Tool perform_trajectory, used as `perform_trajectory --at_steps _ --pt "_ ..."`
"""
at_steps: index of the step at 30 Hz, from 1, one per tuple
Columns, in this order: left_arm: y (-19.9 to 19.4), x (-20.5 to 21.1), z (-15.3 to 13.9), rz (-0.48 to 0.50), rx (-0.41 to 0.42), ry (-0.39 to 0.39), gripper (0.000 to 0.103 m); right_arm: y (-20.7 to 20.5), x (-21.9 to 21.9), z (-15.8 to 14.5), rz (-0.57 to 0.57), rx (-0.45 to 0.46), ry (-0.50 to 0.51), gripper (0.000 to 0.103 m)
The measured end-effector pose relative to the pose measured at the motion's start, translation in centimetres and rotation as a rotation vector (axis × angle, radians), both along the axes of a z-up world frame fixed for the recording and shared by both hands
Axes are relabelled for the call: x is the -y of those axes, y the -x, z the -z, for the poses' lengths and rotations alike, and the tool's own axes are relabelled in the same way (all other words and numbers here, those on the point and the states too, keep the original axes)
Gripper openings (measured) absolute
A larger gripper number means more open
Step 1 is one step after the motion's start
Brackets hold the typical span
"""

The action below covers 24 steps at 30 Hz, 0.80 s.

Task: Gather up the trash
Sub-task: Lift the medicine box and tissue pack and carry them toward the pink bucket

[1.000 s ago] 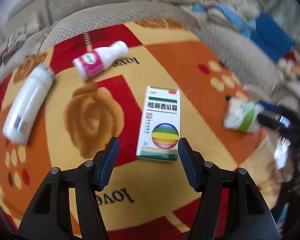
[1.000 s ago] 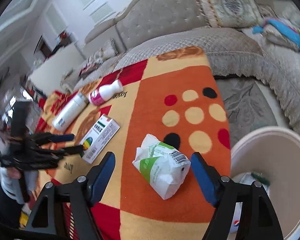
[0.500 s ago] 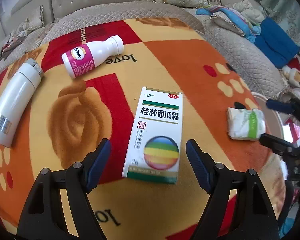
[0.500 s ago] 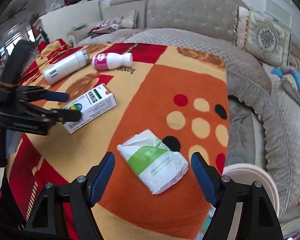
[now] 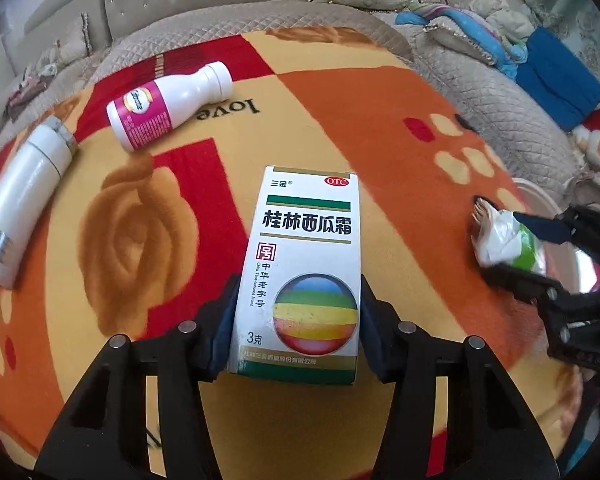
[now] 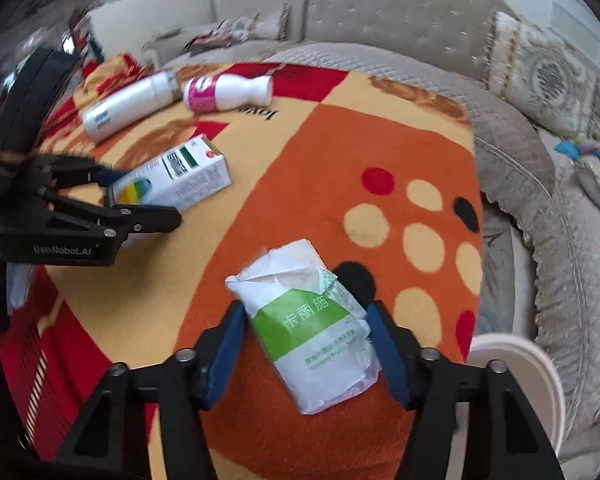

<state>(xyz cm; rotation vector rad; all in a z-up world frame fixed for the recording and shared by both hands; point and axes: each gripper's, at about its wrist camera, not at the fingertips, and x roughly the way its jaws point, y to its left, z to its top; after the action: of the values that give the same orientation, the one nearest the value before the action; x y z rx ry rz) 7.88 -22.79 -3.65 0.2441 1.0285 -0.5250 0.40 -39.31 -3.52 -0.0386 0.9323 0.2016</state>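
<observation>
While four pieces of trash are lying on the patterned blanket [image 5: 380, 128], the left gripper [image 5: 298, 320] is sitting around the one white medicine box [image 5: 304, 272], its jaws having just been closing and its blue pads now pressing both long sides of the box. To its right, the right gripper [image 6: 306, 344] is closing likewise on the one crumpled white-and-green packet [image 6: 312, 332], pads touching its sides. Two white bottles are lying apart at the far left, one pink-labelled [image 5: 168, 106], one tall and plain [image 5: 24, 204], while one pale bin [image 6: 532, 384] is standing beside the blanket's edge.
</observation>
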Motion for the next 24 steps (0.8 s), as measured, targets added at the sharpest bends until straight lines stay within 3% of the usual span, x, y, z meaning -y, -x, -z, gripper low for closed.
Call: perform_trajectory --at_steps 5,11,24 --pt "1.8 -0.5 -0.9 0.001 -0.006 0.058 0.051 2.1 0.4 -1.5 0.081 0.051 -0.082 0.044" --pt "4.9 0.7 -2.5 0.025 0.017 0.092 0.051 5.5 0.3 -4.0 0.143 0.143 -0.098 0.044" --pt "9.3 5.0 -4.6 0.105 0.058 0.129 0.051 10.8 3.6 -4.6 0.292 0.169 -0.167 0.044"
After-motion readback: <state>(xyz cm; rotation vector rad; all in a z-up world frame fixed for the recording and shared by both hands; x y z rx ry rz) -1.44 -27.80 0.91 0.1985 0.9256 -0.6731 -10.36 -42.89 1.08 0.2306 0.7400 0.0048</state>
